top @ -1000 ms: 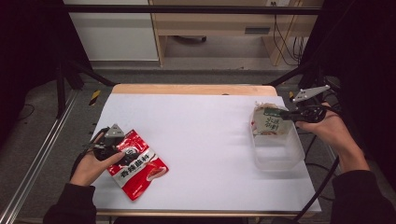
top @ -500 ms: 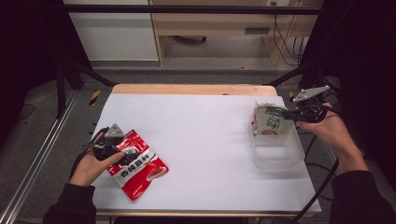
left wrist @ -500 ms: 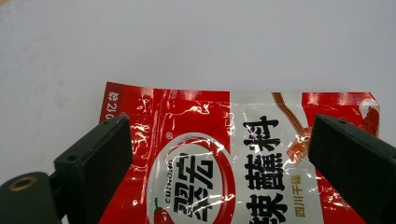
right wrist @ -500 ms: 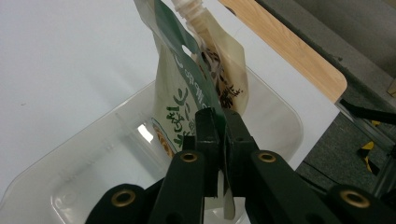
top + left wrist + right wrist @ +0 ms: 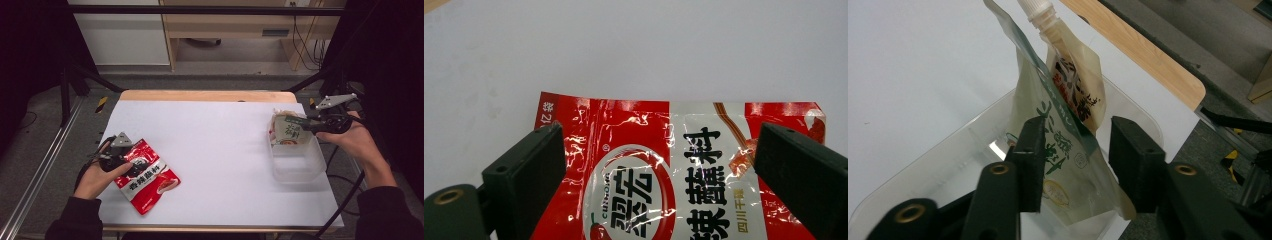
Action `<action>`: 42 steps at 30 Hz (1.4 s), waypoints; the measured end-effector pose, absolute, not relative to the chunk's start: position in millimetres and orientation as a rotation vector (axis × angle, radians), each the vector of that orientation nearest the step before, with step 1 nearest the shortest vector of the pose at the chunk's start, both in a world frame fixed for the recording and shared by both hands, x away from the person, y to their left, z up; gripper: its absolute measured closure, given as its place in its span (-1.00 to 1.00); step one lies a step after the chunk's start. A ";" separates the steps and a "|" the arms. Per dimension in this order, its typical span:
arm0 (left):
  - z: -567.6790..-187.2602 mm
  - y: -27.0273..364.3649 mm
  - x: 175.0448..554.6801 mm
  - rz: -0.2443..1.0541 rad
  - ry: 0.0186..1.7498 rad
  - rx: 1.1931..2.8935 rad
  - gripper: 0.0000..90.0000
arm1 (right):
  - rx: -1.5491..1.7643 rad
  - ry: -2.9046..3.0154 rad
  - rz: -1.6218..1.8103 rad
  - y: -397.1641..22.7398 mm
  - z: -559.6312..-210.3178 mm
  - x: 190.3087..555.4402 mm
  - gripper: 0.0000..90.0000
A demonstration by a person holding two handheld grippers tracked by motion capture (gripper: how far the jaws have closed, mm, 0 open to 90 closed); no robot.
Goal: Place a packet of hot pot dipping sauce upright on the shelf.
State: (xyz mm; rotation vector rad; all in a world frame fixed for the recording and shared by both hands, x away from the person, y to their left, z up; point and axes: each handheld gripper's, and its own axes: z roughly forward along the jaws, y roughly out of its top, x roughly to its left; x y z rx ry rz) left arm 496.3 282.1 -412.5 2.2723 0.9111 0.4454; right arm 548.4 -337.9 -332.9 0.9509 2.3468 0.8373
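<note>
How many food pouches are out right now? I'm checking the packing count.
3. A red pouch lies on the table under the left gripper. A green-printed pouch and a spouted pouch stand in the clear bin at the right gripper. More could be hidden behind them.

glossy red foil sachet printed "CUIHONG", 翠宏, 辣蘸料, 四川干碟, pale spouted pouch with green lettering too distorted to read

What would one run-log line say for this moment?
right gripper: jaws just opened, green pouch between them, in clear tub | left gripper: open over red packet
</note>
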 end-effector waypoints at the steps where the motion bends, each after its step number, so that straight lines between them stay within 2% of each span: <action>1: -412.2 282.4 496.2 0.444 0.912 2.271 -0.85 | 0.951 2.343 0.827 -336.7 -332.6 548.0 0.12; 4: -411.7 283.5 496.2 0.447 0.913 2.267 -0.85 | 0.944 2.318 0.803 -332.4 -331.7 547.1 -0.14; 8: -411.4 285.3 496.2 0.450 0.918 2.265 -0.85 | 0.948 2.284 0.782 -324.6 -327.9 544.8 -0.39; 16: -410.6 287.8 495.8 0.456 0.923 2.263 -0.85 | 0.934 2.200 0.768 -303.0 -311.4 532.3 -0.58; 29: -412.5 293.7 496.6 0.459 0.944 2.258 -0.85 | 0.856 2.160 0.800 -254.6 -294.9 509.9 -0.66; 42: -416.4 304.6 495.7 0.486 0.983 2.263 -0.86 | 0.789 2.223 0.900 -199.9 -309.0 498.6 -0.62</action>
